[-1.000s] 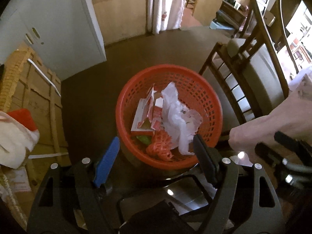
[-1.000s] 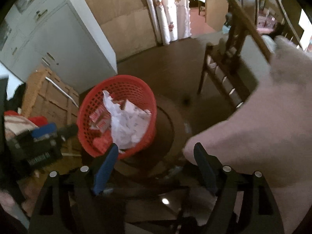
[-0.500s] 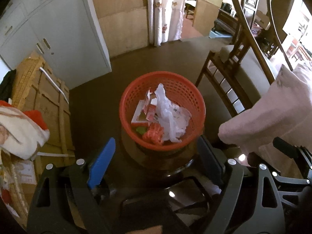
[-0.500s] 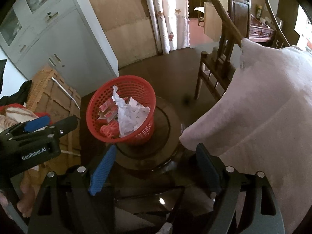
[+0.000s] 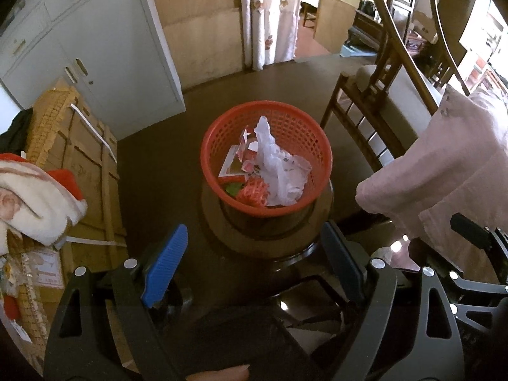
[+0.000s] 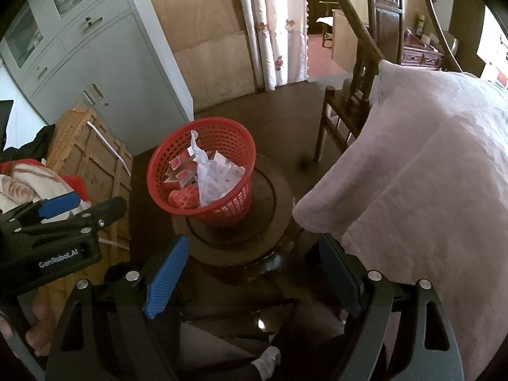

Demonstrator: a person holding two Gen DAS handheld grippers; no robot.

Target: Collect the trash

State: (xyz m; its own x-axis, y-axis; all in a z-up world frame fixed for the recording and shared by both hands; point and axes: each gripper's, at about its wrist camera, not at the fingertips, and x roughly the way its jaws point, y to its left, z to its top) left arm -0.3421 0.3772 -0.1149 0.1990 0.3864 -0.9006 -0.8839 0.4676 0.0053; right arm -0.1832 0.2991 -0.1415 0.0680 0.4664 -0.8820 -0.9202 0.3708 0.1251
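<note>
One red basket (image 5: 266, 158) of trash on the dark table (image 5: 165, 171), two grippers, left gripper (image 5: 254, 263) and right gripper (image 6: 250, 273), both released, empty.

Red basket (image 6: 203, 171) of trash on dark round table (image 6: 276, 197) — jaws apart, empty.

Left tongs (image 5: 254, 263): black frame with triangular cut-outs, silver screw heads at the pivots, one ribbed blue pad (image 5: 165, 266) and one darker pad. Right tongs (image 6: 254, 273): same build. "GenRobot.AI" printed in white on the left unit's side. Pale pink sleeve (image 6: 428, 174), soft fabric.
</note>
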